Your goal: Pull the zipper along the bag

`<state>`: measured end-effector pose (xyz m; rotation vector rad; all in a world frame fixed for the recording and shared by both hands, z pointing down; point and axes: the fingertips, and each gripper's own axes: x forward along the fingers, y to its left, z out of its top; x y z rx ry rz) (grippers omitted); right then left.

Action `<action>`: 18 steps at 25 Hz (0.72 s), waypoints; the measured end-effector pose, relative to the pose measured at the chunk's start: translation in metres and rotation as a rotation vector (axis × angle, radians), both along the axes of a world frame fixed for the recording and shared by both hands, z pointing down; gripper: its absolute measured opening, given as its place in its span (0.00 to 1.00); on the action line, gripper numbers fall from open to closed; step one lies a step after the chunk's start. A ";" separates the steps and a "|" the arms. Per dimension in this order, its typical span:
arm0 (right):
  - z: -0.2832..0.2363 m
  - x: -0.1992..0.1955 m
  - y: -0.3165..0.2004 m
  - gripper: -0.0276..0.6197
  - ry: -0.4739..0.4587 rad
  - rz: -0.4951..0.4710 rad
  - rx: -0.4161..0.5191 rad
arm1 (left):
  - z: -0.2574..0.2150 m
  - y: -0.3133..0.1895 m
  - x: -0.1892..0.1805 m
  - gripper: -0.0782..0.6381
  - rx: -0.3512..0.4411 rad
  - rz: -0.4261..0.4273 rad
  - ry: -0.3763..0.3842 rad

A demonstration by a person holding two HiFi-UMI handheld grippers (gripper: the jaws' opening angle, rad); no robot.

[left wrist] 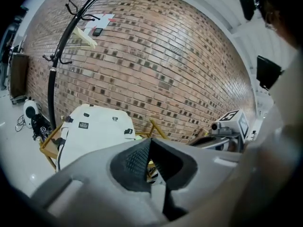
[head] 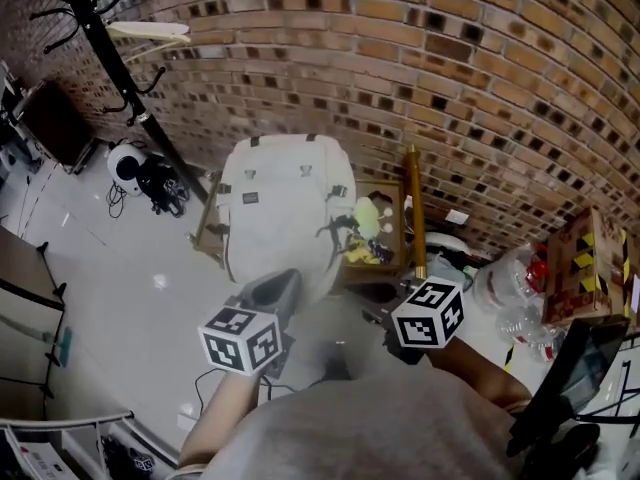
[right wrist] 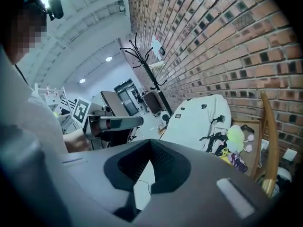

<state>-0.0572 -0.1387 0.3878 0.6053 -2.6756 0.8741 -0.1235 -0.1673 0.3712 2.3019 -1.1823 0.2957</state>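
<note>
A white backpack [head: 280, 208] stands upright against the brick wall, on a low wooden frame; its zipper pull is too small to make out. Both grippers hang in the air well short of it, close to the person's body. My left gripper [head: 272, 290] is shut with nothing between its jaws, and it points at the backpack [left wrist: 94, 131]. In the left gripper view its tips [left wrist: 149, 141] meet. My right gripper [head: 385, 313] is shut and empty too, its tips [right wrist: 150, 143] touching. The backpack [right wrist: 199, 122] lies ahead of it to the right.
A wooden rack [head: 385, 238] beside the backpack holds a green plush toy [head: 368, 218] and small items. A black coat stand [head: 110, 58] rises at the left. A white device [head: 128, 163] sits on the floor. Boxes [head: 585, 268] and plastic bags [head: 515, 288] crowd the right.
</note>
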 end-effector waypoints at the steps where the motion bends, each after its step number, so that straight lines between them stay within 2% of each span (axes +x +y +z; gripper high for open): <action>1: 0.002 -0.003 -0.011 0.05 0.005 0.004 -0.005 | 0.003 -0.010 -0.003 0.11 -0.007 0.007 -0.004; 10: 0.037 -0.015 -0.064 0.05 0.035 0.041 -0.071 | 0.040 -0.057 -0.011 0.11 -0.071 0.064 -0.026; 14: 0.053 -0.011 -0.074 0.05 0.042 0.071 -0.105 | 0.067 -0.079 -0.003 0.11 -0.086 0.137 -0.114; 18: 0.066 -0.003 -0.080 0.05 0.043 0.107 -0.135 | 0.090 -0.107 0.013 0.11 -0.059 0.216 -0.201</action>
